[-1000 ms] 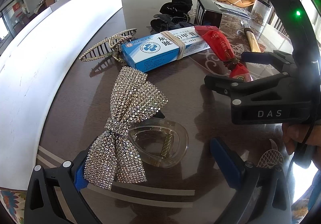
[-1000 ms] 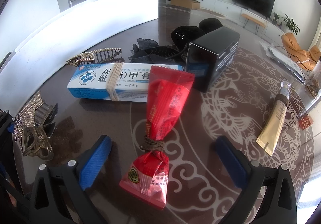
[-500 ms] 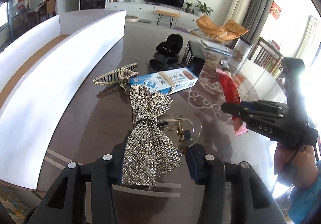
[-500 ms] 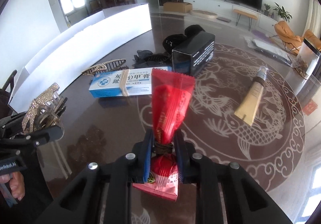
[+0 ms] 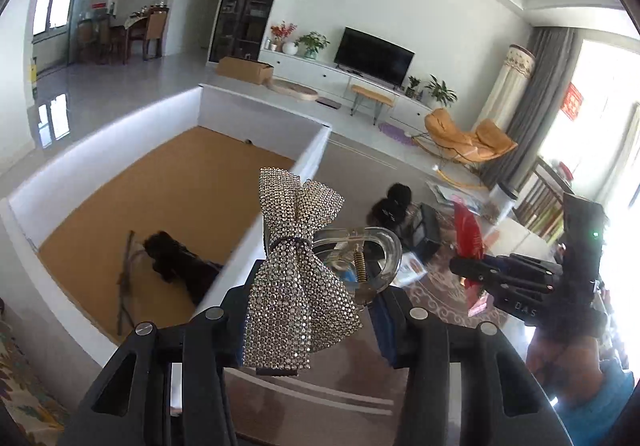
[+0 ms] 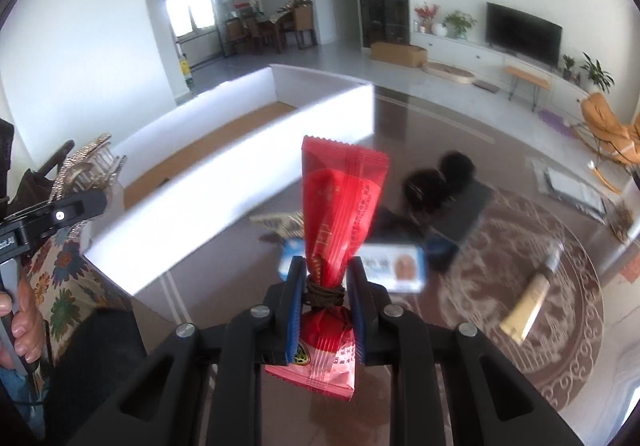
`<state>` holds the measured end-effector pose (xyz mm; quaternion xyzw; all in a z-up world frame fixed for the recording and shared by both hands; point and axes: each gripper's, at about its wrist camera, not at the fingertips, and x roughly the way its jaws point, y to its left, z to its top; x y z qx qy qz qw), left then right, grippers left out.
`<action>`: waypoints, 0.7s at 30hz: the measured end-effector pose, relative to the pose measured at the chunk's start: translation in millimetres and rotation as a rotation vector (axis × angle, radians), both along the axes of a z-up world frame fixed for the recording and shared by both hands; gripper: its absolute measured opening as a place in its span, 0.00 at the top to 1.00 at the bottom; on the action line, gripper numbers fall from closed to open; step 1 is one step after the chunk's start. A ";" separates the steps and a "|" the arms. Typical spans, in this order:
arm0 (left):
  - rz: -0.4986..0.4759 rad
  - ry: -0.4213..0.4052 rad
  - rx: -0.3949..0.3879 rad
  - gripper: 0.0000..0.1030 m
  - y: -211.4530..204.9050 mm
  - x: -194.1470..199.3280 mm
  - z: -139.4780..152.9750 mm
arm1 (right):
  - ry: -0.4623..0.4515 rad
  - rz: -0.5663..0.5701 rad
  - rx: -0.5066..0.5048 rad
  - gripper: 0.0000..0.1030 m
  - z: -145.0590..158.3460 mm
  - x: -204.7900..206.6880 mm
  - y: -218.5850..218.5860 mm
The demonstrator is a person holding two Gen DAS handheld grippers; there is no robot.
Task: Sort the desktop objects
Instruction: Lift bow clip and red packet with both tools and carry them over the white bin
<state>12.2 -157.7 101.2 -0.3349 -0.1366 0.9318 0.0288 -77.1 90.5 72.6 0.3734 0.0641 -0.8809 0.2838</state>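
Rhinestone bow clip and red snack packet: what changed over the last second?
Both tools closed and lifted. The left tool took the rhinestone bow clip off the table and raised it beside the white box; the right tool gripped the red snack packet at its tie. The blue box stayed put.

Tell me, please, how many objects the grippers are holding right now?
2: the rhinestone bow clip in the left gripper; the red candy packet in the right gripper.
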 end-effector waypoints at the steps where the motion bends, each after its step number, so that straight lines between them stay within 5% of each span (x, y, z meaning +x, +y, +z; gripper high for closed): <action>1: 0.029 -0.010 -0.010 0.54 -17.4 -7.2 4.8 | 0.014 0.036 -0.010 0.79 9.9 -5.5 -22.1; 8: 0.210 -0.150 0.005 0.54 -123.7 -54.7 -11.6 | 0.059 0.245 -0.007 0.79 44.8 -44.6 -182.3; 16: 0.312 -0.312 -0.094 0.51 -152.3 -92.4 -53.5 | -0.125 0.275 0.146 0.76 -38.7 -113.9 -288.1; 17: 0.320 -0.336 -0.104 0.45 -153.9 -96.8 -58.9 | -0.153 0.268 0.169 0.72 -50.1 -121.4 -291.6; 19: 0.319 -0.363 -0.117 0.26 -155.0 -101.3 -68.1 | -0.175 0.259 0.220 0.32 -65.0 -129.1 -296.6; 21: 0.322 -0.385 -0.175 0.20 -150.9 -104.5 -74.9 | -0.116 0.287 0.279 0.25 -70.7 -123.3 -298.5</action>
